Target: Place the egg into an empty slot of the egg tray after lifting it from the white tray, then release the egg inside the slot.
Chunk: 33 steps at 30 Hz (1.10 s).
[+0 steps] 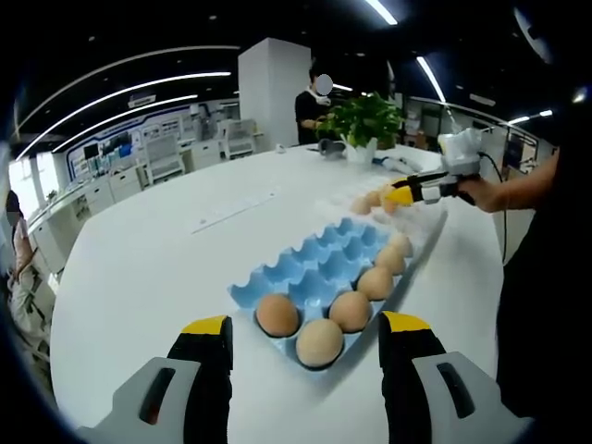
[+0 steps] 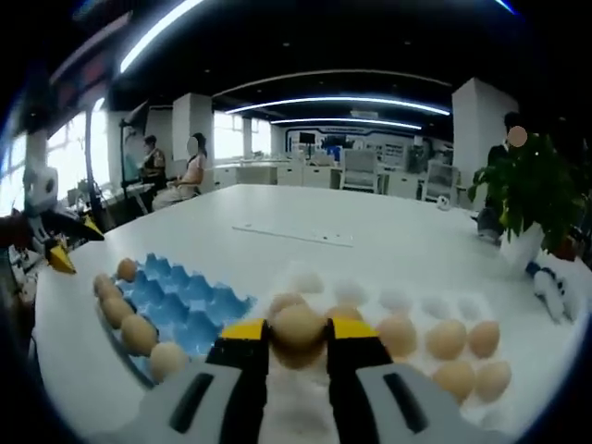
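Observation:
My right gripper [image 2: 298, 344] is shut on a brown egg [image 2: 298, 331], held just above the white tray [image 2: 467, 307], which carries several more eggs [image 2: 446, 339]. To its left lies the blue egg tray [image 2: 185, 301], with eggs along its near edge and the other slots bare. In the left gripper view the blue egg tray [image 1: 319, 259] sits straight ahead with several eggs [image 1: 319, 340] in its near and right rows. My left gripper [image 1: 305, 326] hangs open just short of it, holding nothing. Beyond the tray, a hand holds the right gripper [image 1: 413, 191] over the white tray [image 1: 427, 222].
A potted plant [image 1: 363, 120] [image 2: 529, 190] stands at the table's far side. A flat white strip [image 1: 231, 211] [image 2: 291, 233] lies on the white table [image 1: 139, 268]. People sit and stand at desks in the background. The left gripper [image 2: 55, 252] shows at the far left.

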{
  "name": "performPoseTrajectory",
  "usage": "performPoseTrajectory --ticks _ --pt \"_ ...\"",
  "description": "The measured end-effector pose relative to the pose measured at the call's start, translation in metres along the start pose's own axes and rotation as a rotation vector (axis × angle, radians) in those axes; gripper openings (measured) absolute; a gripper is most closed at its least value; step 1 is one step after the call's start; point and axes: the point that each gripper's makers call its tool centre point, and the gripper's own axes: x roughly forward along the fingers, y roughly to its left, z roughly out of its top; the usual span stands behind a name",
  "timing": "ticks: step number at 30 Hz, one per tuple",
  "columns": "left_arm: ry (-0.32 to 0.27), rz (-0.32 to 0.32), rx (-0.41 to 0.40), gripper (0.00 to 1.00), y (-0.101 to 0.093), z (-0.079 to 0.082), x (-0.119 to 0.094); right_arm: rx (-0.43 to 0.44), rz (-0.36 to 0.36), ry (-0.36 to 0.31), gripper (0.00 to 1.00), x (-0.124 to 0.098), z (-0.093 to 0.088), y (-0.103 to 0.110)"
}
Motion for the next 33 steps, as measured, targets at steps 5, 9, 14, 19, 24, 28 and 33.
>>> performPoseTrajectory --ticks 5,9,14,19,24,28,33 --pt "0.004 0.003 -0.001 0.64 0.000 -0.002 -0.001 -0.006 0.044 -0.002 0.23 0.006 0.003 0.018" --pt "0.004 0.005 -0.001 0.64 0.001 -0.001 -0.002 -0.015 0.077 -0.007 0.23 0.013 0.008 0.032" --pt "0.005 0.008 -0.001 0.64 0.003 -0.001 -0.003 -0.030 0.118 -0.021 0.23 0.021 0.016 0.048" --pt "0.007 0.005 0.000 0.64 0.002 -0.002 -0.002 -0.049 0.174 -0.024 0.23 0.027 0.021 0.069" --pt "0.005 0.005 -0.004 0.64 0.002 -0.002 -0.002 -0.063 0.229 -0.028 0.23 0.034 0.024 0.093" --pt "0.007 0.005 -0.001 0.64 0.003 -0.002 -0.002 -0.069 0.269 -0.030 0.23 0.039 0.025 0.110" --pt "0.007 0.004 -0.001 0.64 0.003 -0.002 -0.001 -0.085 0.334 -0.032 0.23 0.045 0.028 0.139"
